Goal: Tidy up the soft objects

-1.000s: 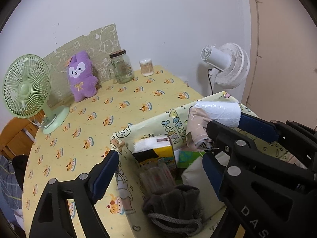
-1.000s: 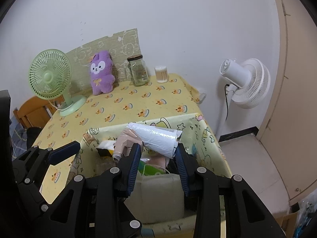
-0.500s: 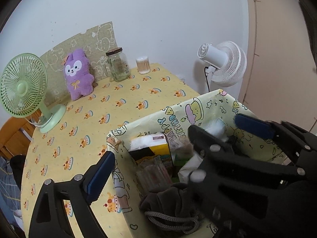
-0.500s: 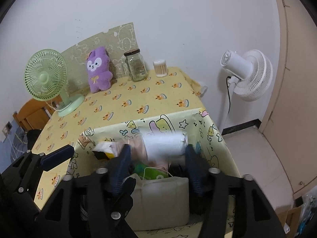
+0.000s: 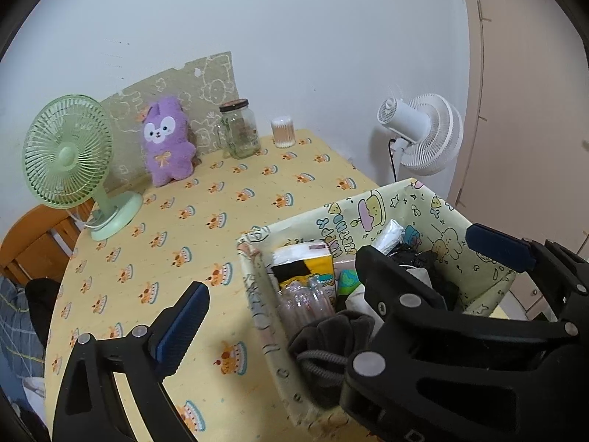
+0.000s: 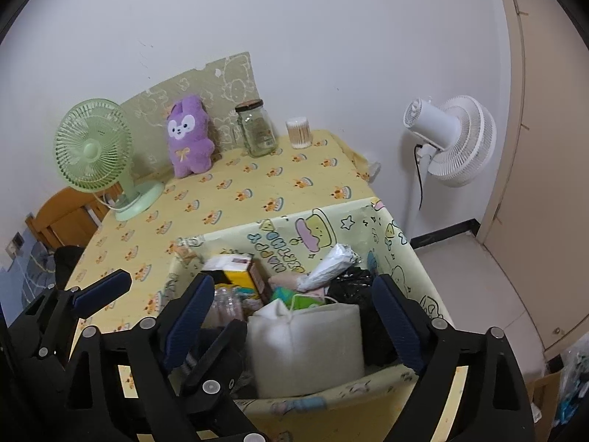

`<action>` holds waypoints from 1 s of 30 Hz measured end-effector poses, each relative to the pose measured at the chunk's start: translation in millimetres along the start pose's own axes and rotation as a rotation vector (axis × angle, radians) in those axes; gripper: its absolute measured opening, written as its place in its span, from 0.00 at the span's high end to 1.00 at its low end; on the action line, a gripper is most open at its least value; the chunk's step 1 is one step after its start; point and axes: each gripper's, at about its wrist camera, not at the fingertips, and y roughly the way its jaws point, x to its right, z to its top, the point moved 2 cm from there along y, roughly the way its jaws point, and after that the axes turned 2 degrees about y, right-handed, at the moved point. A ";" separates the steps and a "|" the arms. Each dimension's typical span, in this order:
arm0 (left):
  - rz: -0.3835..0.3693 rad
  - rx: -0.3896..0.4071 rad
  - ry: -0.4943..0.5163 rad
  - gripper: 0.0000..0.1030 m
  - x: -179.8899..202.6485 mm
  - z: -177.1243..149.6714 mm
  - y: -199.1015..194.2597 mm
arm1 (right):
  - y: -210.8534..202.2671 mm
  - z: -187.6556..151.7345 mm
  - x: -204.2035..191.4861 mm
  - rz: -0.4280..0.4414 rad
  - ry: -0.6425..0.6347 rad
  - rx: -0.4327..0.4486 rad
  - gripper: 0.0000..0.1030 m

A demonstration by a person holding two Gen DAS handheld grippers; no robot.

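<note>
A yellow printed fabric basket (image 6: 324, 228) (image 5: 368, 206) stands at the table's near right edge. In it lie a white plastic-wrapped roll (image 6: 331, 263) (image 5: 386, 234), a beige pouch (image 6: 309, 342), a dark grey drawstring bag (image 5: 331, 335) and a tissue pack (image 5: 305, 261). My right gripper (image 6: 294, 287) hovers over the basket with its jaws opening; the roll lies free beyond the pads, untouched. My left gripper (image 5: 281, 276) is over the basket's left corner, its jaws also opening and holding nothing. A purple plush (image 5: 167, 143) (image 6: 189, 136) leans at the table's back.
On the yellow tablecloth stand a green desk fan (image 5: 68, 154), a glass jar (image 5: 239, 130) and a cotton swab tub (image 5: 283, 132). A white floor fan (image 6: 452, 140) stands off the table's right side. A wooden chair (image 5: 33, 243) is at the left.
The right gripper went from shut on the white roll to open, and the roll dropped into the basket. Both grippers drew back slightly. The left jaws widened.
</note>
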 end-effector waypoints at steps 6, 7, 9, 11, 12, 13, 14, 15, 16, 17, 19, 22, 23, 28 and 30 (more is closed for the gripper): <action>0.016 0.024 -0.027 0.02 -10.0 -7.6 -16.9 | -15.4 -4.5 -13.4 -0.002 -0.014 0.018 0.08; 0.020 0.025 -0.032 0.02 -12.1 -8.8 -19.1 | -17.2 -4.9 -15.8 -0.003 -0.014 0.019 0.08; 0.025 0.031 -0.042 0.02 -16.0 -11.8 -24.8 | -21.1 -7.0 -20.2 -0.005 -0.013 0.019 0.08; 0.029 0.041 -0.049 0.02 -19.5 -14.4 -31.5 | -25.5 -9.1 -24.8 -0.007 -0.014 0.023 0.08; 0.031 0.049 -0.053 0.02 -22.0 -15.9 -36.2 | -28.7 -9.8 -27.9 -0.007 -0.016 0.029 0.07; 0.033 0.055 -0.056 0.02 -23.9 -17.1 -39.9 | -31.5 -10.1 -30.6 -0.006 -0.019 0.034 0.08; 0.034 0.060 -0.058 0.02 -25.7 -17.7 -42.3 | -35.0 -10.9 -33.8 -0.005 -0.025 0.039 0.08; 0.037 0.066 -0.062 0.02 -28.0 -19.2 -46.2 | -39.1 -11.6 -37.7 -0.003 -0.032 0.046 0.08; 0.044 0.071 -0.065 0.02 -30.9 -20.6 -50.1 | -41.4 -11.9 -40.1 -0.003 -0.037 0.051 0.08; 0.050 0.075 -0.068 0.02 -33.0 -21.6 -52.8 | -44.5 -12.2 -43.2 -0.004 -0.043 0.058 0.08; 0.064 0.087 -0.074 0.02 -38.9 -23.4 -59.3 | -50.5 -12.6 -50.1 -0.007 -0.057 0.074 0.08; 0.085 0.106 -0.091 0.02 -49.6 -27.1 -71.5 | -60.8 -14.1 -61.2 0.002 -0.077 0.096 0.08; 0.089 0.111 -0.095 0.02 -52.3 -28.1 -74.6 | -64.1 -13.9 -64.7 0.006 -0.084 0.102 0.08; 0.117 0.139 -0.136 0.02 -74.0 -34.1 -93.1 | -80.2 -14.6 -83.9 0.033 -0.113 0.132 0.08; 0.133 0.152 -0.149 0.02 -82.7 -35.7 -99.9 | -84.8 -14.2 -90.6 0.045 -0.114 0.141 0.08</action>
